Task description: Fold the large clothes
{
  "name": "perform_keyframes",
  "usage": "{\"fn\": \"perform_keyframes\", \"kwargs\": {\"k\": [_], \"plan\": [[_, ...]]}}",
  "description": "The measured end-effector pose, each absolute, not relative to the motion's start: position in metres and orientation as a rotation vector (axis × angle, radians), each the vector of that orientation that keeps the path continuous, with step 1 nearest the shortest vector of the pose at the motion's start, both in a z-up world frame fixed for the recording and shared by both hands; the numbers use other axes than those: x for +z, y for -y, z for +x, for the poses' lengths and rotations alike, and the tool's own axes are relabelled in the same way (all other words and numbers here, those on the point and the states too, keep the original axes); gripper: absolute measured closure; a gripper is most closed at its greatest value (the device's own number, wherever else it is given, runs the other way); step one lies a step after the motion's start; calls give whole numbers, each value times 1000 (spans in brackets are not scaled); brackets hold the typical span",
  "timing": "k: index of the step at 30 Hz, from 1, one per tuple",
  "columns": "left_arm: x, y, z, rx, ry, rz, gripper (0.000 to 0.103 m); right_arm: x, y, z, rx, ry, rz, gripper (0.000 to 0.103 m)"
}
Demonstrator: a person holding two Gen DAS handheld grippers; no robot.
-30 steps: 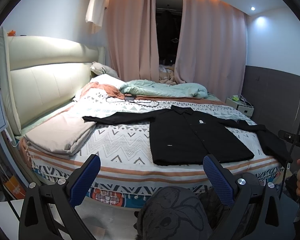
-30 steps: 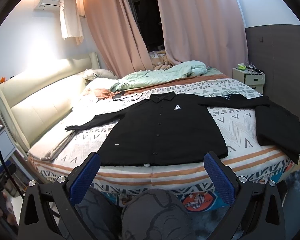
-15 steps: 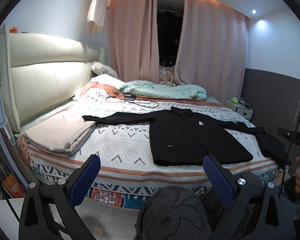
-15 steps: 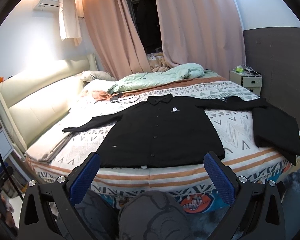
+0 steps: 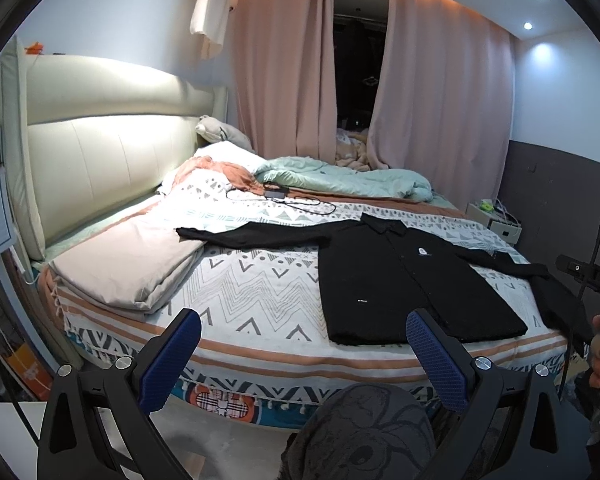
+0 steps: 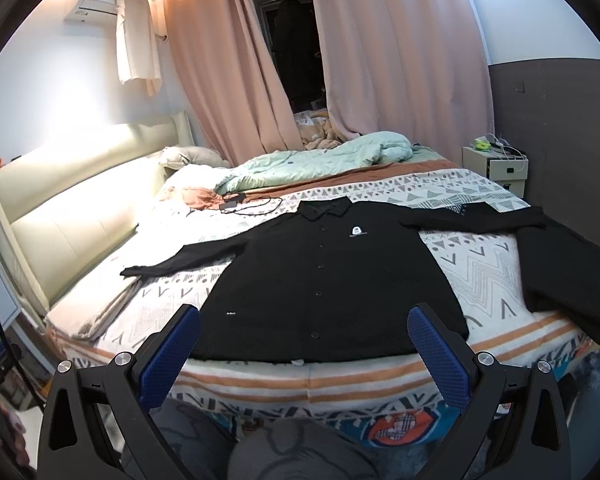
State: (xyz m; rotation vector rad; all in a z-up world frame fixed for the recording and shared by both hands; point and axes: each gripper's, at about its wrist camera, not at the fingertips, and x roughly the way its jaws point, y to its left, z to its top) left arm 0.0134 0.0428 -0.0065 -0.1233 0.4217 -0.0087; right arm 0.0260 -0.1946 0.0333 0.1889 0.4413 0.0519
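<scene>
Shirt (image 6: 328, 276), black and buttoned, lies flat on the bed (image 6: 480, 268) with sleeves spread, filling the middle of the right wrist view just above the right hand-held gripper (image 6: 304, 350), whose fingers are spread wide and hold nothing. In the left wrist view the shirt sits toward the centre right, above the right-hand finger of the left hand-held gripper (image 5: 302, 354), likewise spread and empty.

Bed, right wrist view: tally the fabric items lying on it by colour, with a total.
Black: 2, the spread shirt and a folded garment
Mint green: 1, the duvet
Orange: 1, a crumpled cloth
Beige: 1, the folded sheet
Total: 5
</scene>
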Motion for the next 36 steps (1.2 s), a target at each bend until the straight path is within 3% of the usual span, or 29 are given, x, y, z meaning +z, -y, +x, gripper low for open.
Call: {"fn": "perform_keyframes", "kwargs": {"k": [14, 20, 36], "plan": [[-17, -46, 107, 0, -465, -220, 0, 29, 200, 121, 75, -387, 276, 0], [-30, -52, 155, -10, -526, -319, 0, 15, 203, 171, 86, -428, 310, 0], [-46, -68, 259, 78, -624, -221, 1, -12, 144, 323, 214, -582, 282, 0]]}}
